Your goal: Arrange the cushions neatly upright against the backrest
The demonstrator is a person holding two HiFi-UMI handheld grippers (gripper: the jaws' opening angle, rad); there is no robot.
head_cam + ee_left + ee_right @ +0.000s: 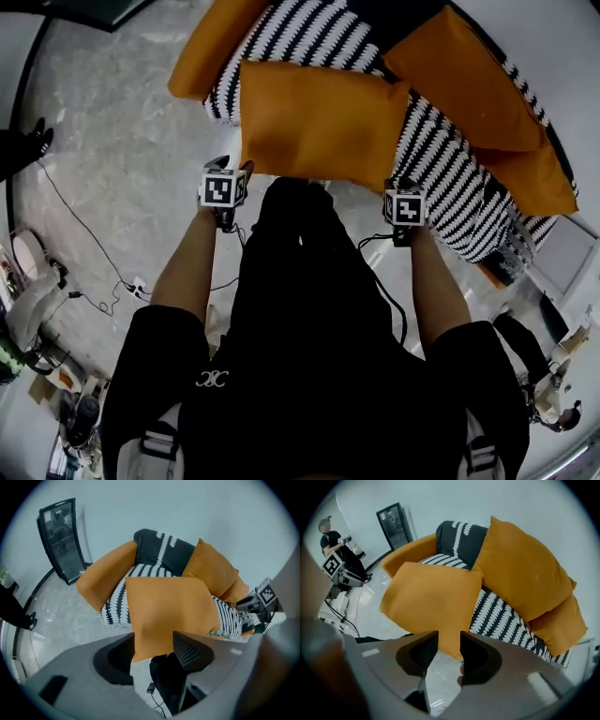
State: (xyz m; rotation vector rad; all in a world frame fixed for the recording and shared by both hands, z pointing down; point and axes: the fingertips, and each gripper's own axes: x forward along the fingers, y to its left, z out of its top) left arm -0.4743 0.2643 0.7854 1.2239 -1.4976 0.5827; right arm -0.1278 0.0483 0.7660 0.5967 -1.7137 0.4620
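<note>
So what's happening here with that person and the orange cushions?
A person in black stands over a black-and-white striped sofa, with a handheld gripper in each hand. Both grippers point down at one orange cushion that lies at the front of the seat and sticks out past its edge. The left gripper and the right gripper each have a bottom corner of it between their fingers, but the fingers stand apart and don't pinch it. Another orange cushion leans further back on the sofa.

Head view looks steeply down; 2 gripper views, close in, share the front cushion (164, 611).
</note>
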